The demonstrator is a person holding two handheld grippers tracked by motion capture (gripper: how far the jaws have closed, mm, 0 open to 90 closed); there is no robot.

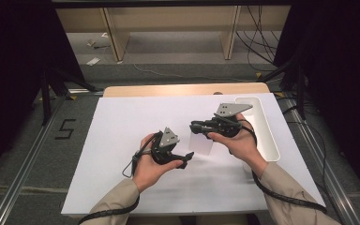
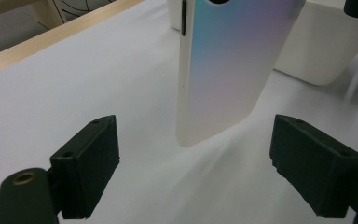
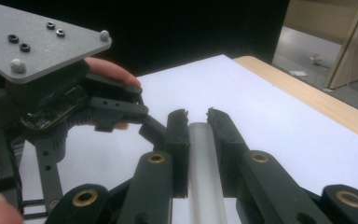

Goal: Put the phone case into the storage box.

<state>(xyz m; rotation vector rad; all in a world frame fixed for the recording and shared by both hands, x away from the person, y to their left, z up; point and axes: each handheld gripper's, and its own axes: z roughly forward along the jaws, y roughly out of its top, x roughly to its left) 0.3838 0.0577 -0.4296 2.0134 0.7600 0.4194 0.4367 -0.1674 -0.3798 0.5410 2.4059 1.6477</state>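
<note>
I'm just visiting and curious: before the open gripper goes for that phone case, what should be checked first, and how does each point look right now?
1. Right gripper clamped on the phone case: ok, jaws closed on its thin edge.
2. Left gripper open wide enough: ok, both jaws stand apart with the case's lower end between and beyond them.
3. Left pads clear of the case: ok, no contact yet.
4. Case off the white table: ok, its lower corner hangs above the surface.
5. White tray out of the way: ok, it sits behind the case at the table's right side.
6. Case straight in the right grip: cannot tell.
</note>
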